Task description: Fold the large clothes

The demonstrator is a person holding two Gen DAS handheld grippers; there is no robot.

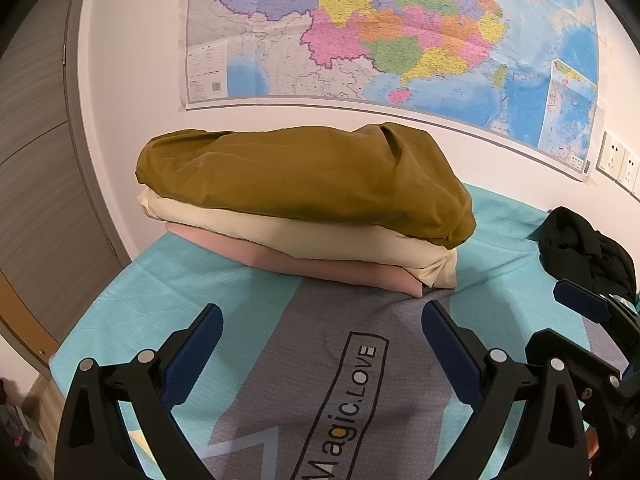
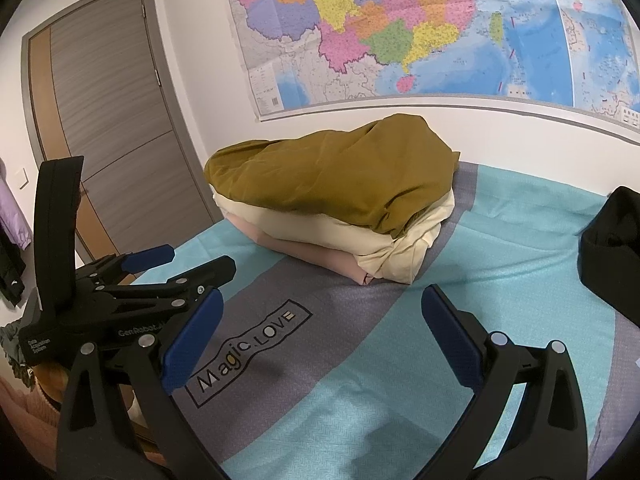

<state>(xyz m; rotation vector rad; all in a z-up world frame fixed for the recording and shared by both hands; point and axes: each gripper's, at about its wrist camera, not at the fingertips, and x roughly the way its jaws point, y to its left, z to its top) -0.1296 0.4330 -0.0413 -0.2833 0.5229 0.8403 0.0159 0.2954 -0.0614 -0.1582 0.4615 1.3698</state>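
Against the wall sits a stack of folded clothes: an olive-brown garment point(image 1: 304, 180) point(image 2: 336, 176) on top, a cream one point(image 1: 320, 240) point(image 2: 392, 248) under it, and a pink one point(image 1: 340, 272) point(image 2: 320, 260) at the bottom. A crumpled black garment point(image 1: 584, 248) point(image 2: 616, 240) lies to the right on the bed. My left gripper point(image 1: 322, 320) point(image 2: 202, 258) hovers open and empty in front of the stack. My right gripper point(image 2: 324, 300) is also open and empty, just right of the left one; one of its blue fingers point(image 1: 580, 300) shows in the left wrist view.
The bed cover point(image 1: 200, 280) point(image 2: 480, 280) is teal and grey with a "Magic.LOVE" label point(image 1: 352, 396) point(image 2: 248, 352). A large map point(image 1: 400, 32) hangs on the wall behind. A grey door point(image 2: 112, 120) stands left, past the bed's edge. Wall sockets point(image 1: 620, 164) are at the right.
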